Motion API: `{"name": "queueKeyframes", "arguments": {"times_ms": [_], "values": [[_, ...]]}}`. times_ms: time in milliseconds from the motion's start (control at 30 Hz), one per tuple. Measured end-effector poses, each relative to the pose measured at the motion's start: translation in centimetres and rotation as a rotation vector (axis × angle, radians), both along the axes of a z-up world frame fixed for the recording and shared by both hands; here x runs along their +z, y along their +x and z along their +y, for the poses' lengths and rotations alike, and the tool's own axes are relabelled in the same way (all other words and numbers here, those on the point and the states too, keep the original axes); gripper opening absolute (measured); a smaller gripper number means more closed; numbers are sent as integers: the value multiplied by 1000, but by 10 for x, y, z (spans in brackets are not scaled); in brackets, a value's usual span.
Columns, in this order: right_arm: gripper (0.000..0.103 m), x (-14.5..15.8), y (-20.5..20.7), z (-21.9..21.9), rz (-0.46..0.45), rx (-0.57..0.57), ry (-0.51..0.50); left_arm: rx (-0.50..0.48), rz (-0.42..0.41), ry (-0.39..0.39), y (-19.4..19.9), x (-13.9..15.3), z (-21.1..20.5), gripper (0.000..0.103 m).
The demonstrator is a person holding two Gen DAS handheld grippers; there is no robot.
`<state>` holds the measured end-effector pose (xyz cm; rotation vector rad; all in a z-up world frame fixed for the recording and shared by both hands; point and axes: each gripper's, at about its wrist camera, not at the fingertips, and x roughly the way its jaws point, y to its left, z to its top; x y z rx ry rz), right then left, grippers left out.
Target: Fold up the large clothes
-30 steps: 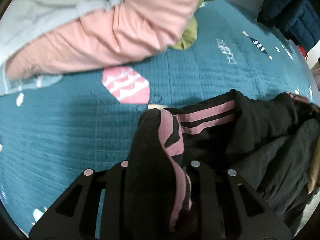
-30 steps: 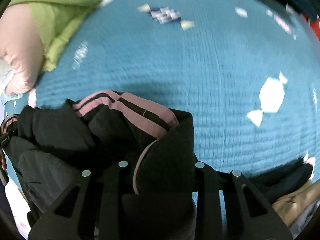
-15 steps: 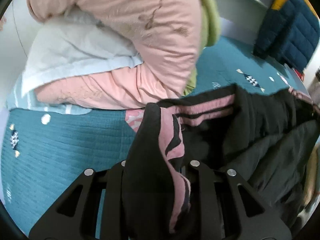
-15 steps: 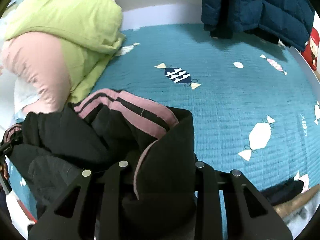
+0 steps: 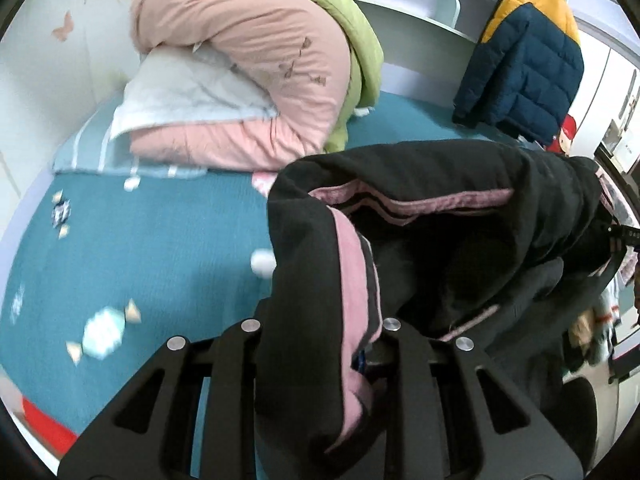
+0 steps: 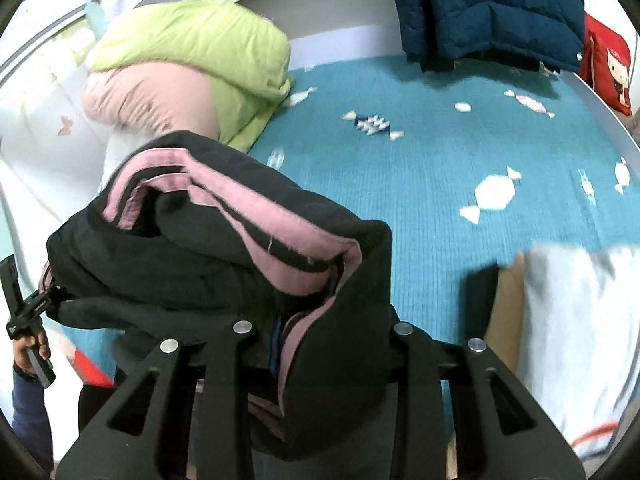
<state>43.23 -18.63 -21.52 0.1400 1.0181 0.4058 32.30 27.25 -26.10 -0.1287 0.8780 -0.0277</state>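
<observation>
Two fisheye wrist views, each looking forward and steeply down along its tongs, close above the bed (image 5: pixel 152 248). Both share the black garment (image 5: pixel 440 216) and the pink duvet (image 6: pixel 152 96).

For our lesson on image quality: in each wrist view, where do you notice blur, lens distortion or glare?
Left wrist view: the candy print on the teal bedspread is smeared by motion, the shelf edges bow with the fisheye, and the black garment stays fairly sharp. Right wrist view: the pale cloth at lower right is blurred and washed out; the black garment reads crisply.
</observation>
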Motion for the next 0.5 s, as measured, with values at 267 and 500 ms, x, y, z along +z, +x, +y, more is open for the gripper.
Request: {"name": "queueKeyframes", "arguments": {"times_ms": [267, 500], "values": [[33, -35, -88, -18, 112, 17, -26, 12, 87, -23, -98, -52, -16, 23], [42, -85, -142, -27, 215, 25, -98, 14, 123, -49, -156, -95, -28, 26]]}}
